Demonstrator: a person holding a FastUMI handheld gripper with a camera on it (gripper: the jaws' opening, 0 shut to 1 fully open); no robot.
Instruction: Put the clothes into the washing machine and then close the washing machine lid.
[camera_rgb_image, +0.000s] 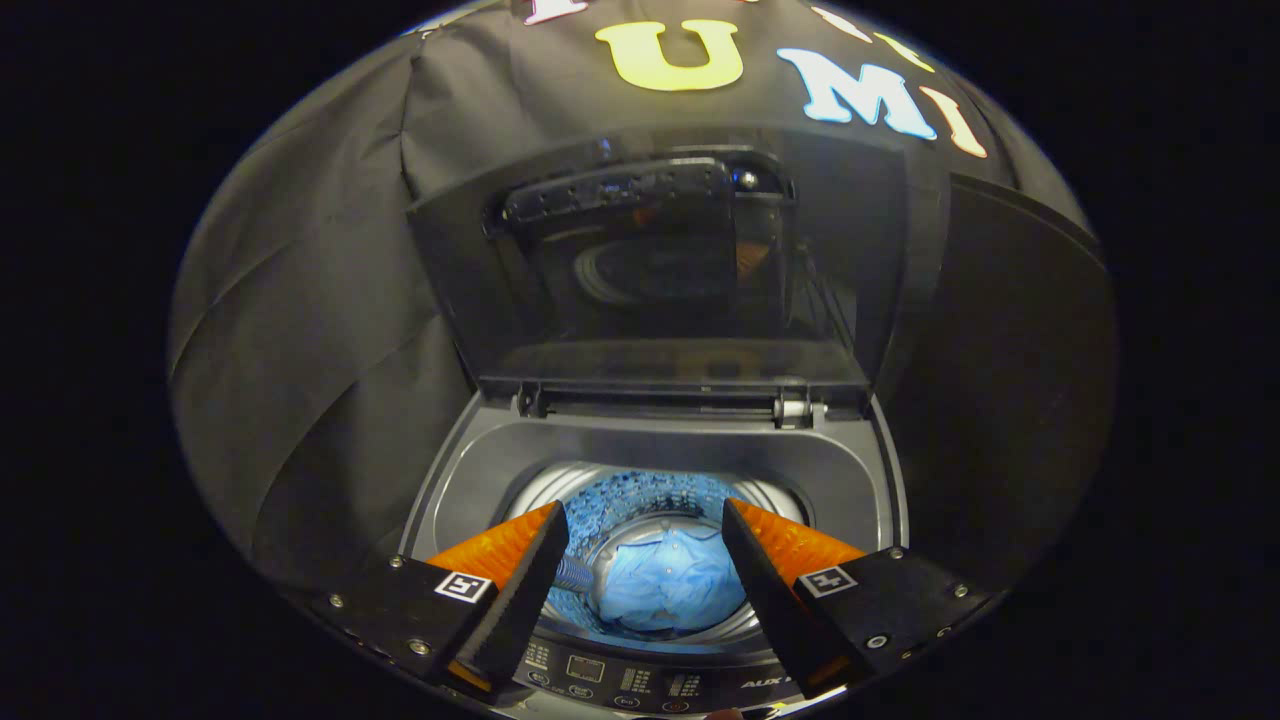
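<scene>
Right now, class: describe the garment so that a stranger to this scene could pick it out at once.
Find the top-loading washing machine with its lid standing upright. Look down into the round steel drum beyond the open tool. The light blue shirt lies crumpled at the bottom, the only soft, cloth thing among metal and plastic.

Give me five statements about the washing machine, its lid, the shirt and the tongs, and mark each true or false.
1. The washing machine lid stands raised. True.
2. A light blue shirt lies at the bottom of the drum. True.
3. The tongs are shut on the shirt. False: their fingers are spread apart and hold nothing, with the shirt down in the drum beyond them.
4. The shirt hangs over the rim of the tub. False: it lies wholly inside the drum.
5. The control panel runs along the near edge of the machine, below the tongs. True.
</scene>
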